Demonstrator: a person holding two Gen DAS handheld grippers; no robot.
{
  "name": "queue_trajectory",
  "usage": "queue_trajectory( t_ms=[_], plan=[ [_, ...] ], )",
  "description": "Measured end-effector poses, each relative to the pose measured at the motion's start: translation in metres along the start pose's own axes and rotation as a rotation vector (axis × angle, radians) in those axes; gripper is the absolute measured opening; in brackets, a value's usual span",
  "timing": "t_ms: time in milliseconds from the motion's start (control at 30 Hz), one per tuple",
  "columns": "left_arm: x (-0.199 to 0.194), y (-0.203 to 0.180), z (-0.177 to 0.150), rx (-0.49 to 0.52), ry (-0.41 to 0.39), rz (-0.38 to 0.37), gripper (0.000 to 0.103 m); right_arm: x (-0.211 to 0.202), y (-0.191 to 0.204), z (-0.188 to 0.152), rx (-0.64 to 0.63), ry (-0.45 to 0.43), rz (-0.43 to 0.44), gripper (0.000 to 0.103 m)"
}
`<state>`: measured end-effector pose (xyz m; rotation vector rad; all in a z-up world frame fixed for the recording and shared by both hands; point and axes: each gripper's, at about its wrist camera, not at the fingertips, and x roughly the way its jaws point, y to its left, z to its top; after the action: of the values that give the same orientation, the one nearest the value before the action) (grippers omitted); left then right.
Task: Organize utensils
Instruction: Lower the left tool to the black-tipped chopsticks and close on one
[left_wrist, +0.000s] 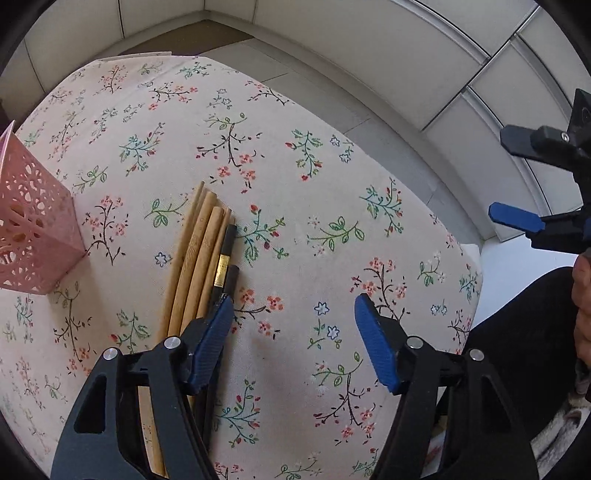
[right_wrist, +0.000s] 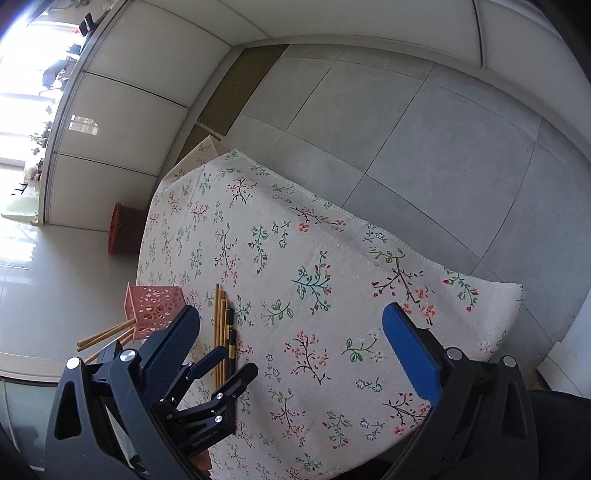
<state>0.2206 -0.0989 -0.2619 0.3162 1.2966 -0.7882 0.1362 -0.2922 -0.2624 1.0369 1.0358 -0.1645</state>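
Several wooden chopsticks and a black pair with a gold band lie side by side on the floral tablecloth. My left gripper is open just above the cloth, its left finger over the black chopsticks' near end. A pink perforated holder lies on its side to the left. In the right wrist view the holder has chopsticks sticking out of its mouth. My right gripper is open and empty, above the table's right side; it also shows in the left wrist view.
The table stands on grey floor tiles near white wall panels. An orange-red basket sits on the floor beyond the table's far left corner. My left gripper appears in the right wrist view over the chopsticks.
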Motion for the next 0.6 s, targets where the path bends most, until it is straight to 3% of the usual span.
queue_trajectory(
  t_ms=[233, 367, 500, 533, 600],
  plan=[
    [0.015, -0.001, 0.007, 0.051, 0.03, 0.06, 0.066, 0.003, 0.003, -0.001, -0.012, 0.019, 0.003, 0.096],
    [0.014, -0.003, 0.01, 0.057, 0.033, 0.047, 0.066, 0.002, 0.004, -0.001, -0.013, 0.015, 0.0, 0.096],
    [0.027, -0.002, 0.008, 0.067, 0.088, 0.085, 0.065, 0.004, 0.004, -0.002, -0.017, 0.021, -0.005, 0.096],
    [0.028, -0.003, 0.008, 0.075, 0.091, 0.098, 0.063, 0.004, 0.004, -0.002, -0.02, 0.021, -0.006, 0.096],
    [0.028, -0.004, 0.008, 0.071, 0.095, 0.151, 0.047, 0.004, 0.006, -0.002, -0.029, 0.016, -0.013, 0.096]
  ],
)
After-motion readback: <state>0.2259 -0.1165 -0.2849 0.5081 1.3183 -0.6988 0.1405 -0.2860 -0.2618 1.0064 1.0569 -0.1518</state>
